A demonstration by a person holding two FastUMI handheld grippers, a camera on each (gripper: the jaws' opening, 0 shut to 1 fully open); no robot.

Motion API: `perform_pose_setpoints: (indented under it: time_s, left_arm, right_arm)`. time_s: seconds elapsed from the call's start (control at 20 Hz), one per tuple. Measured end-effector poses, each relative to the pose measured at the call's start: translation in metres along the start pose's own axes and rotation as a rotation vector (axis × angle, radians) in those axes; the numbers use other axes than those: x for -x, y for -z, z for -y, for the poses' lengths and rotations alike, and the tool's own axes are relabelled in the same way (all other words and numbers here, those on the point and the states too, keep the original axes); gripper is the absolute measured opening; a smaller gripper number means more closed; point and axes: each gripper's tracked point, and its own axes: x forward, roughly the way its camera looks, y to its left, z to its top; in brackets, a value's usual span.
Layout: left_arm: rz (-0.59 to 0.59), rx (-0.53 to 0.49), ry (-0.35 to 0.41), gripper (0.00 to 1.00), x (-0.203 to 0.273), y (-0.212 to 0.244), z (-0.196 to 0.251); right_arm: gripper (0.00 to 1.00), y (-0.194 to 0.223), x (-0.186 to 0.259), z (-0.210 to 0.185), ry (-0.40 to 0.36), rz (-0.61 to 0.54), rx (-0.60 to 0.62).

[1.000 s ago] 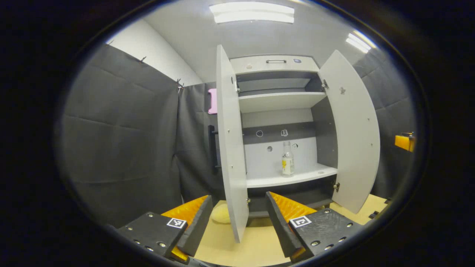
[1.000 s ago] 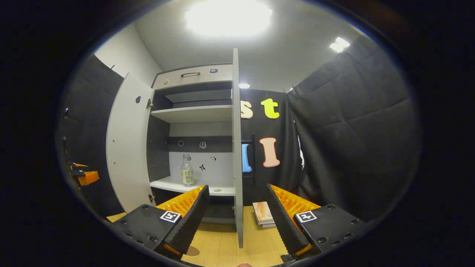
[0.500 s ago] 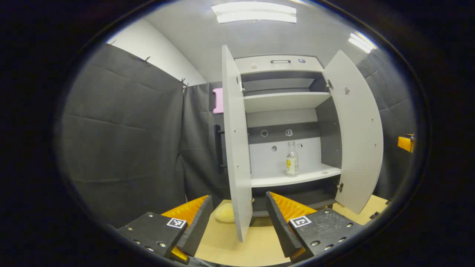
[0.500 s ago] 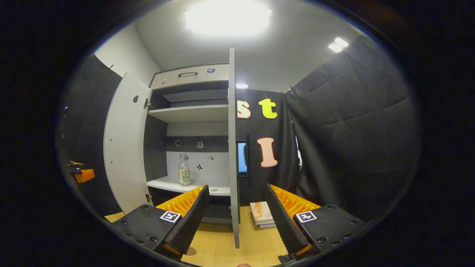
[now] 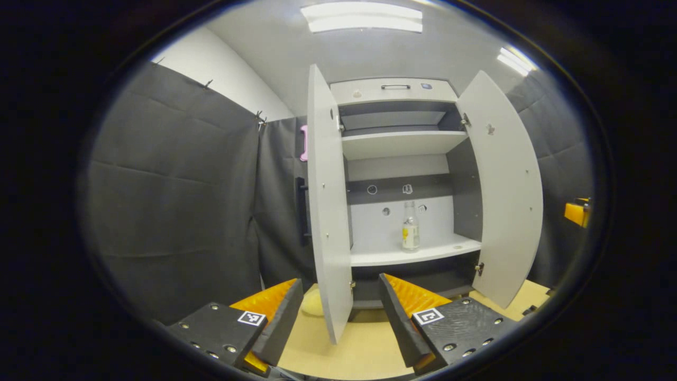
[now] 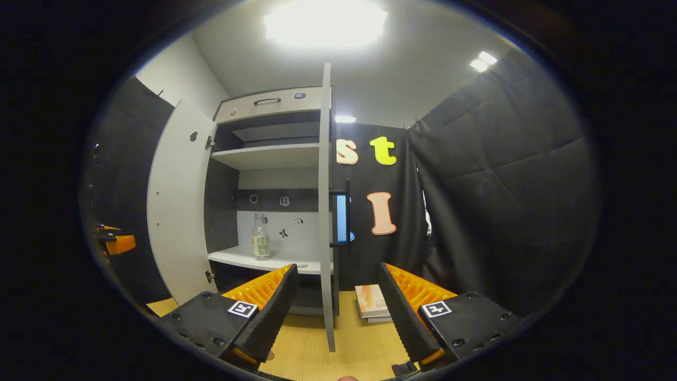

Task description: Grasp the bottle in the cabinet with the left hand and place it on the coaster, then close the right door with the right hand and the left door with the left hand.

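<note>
Bottle (image 6: 259,244) upright (likely glass) on shelf (image 6: 275,260)

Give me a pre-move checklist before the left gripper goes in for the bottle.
1. Bottle upright on the lower shelf: ok.
2. Left gripper open, holding nothing: ok.
3. Left door and right door both swung open: ok.
4. Left door's edge stands between the fingers, in the straight path: not ok.
5. Right gripper open, away from the bottle: ok.
6. Coaster free to receive the bottle: cannot tell.
</note>
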Motion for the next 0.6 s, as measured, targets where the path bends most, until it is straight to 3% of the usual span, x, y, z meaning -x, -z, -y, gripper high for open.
perform_pose_setpoints:
  time_s: [0.3, 0.6]
  left_arm:
    - [-0.005, 0.018, 0.015, 0.87, -0.009, -0.005, 0.036]
    - [-0.001, 0.056, 0.056, 0.85, -0.035, -0.015, 0.065]
  right_arm:
    - [0.97, 0.014, -0.007, 0.023, -0.033, -0.015, 0.003]
    - [0.96, 0.019, -0.006, 0.053, -0.010, -0.024, 0.003]
